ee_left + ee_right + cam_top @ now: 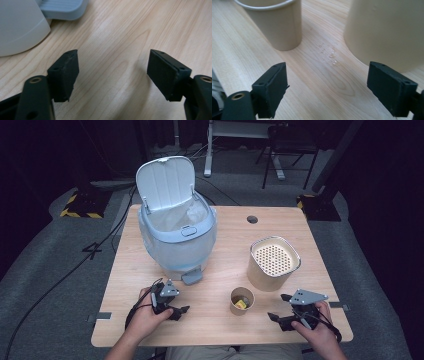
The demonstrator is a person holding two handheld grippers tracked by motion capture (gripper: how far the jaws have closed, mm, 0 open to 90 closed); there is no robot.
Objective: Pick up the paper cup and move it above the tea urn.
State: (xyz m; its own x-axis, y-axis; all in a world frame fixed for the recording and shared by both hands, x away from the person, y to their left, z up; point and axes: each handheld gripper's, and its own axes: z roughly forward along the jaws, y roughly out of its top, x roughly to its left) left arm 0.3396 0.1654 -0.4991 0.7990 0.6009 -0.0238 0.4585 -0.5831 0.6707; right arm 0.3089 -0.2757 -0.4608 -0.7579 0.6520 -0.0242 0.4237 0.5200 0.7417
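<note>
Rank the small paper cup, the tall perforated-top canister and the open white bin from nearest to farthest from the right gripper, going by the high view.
From the right gripper:
1. Small paper cup, just to its left, near the table's front.
2. Perforated-top canister, behind it, toward the table's right.
3. Open white bin, far across at the back left.

Paper cup (242,300): small, tan, upright on table near front edge, between both hands, just in front-left of the tall beige canister (273,263). Something yellow sits inside. Canister: upright, perforated top insert, cup close beside it but not touching.
</note>
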